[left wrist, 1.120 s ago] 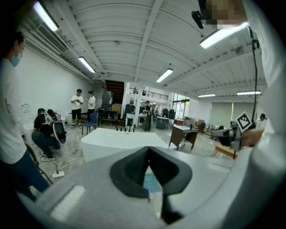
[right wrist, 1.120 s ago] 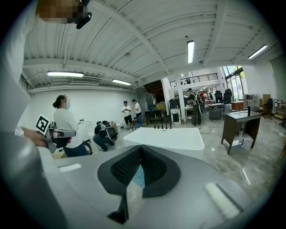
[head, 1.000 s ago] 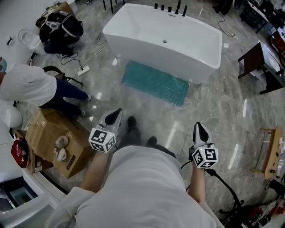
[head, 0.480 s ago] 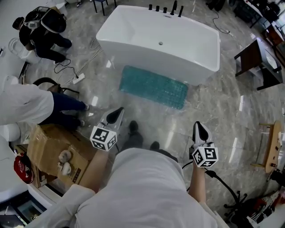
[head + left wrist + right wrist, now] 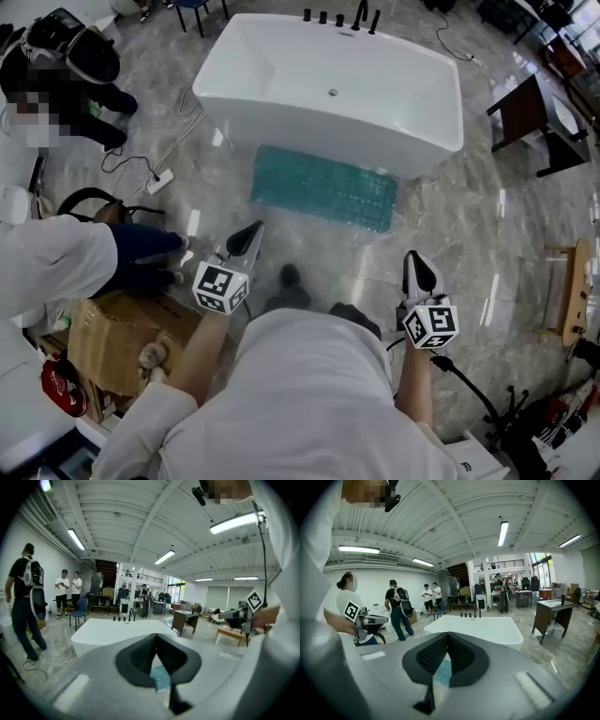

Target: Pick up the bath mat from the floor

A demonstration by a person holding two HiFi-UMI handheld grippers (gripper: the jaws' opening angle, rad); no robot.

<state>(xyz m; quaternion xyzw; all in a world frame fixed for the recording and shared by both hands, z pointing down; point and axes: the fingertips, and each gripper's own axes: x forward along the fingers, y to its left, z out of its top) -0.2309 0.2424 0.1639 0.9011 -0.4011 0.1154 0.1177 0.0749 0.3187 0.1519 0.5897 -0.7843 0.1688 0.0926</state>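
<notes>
Far left, a cardboard box [image 5: 112, 342] sits on the marble floor [image 5: 469, 220]. My left gripper [image 5: 254, 228] hangs above that floor, jaws pressed together and holding nothing. Ahead of both sets of tips and well apart from them, the teal bath mat [image 5: 325, 187] lies flat on the floor, just beside the white bathtub [image 5: 375, 103]. My right gripper [image 5: 418, 259] hovers alongside, jaws likewise closed and empty, with the mat ahead and to its left.
</notes>
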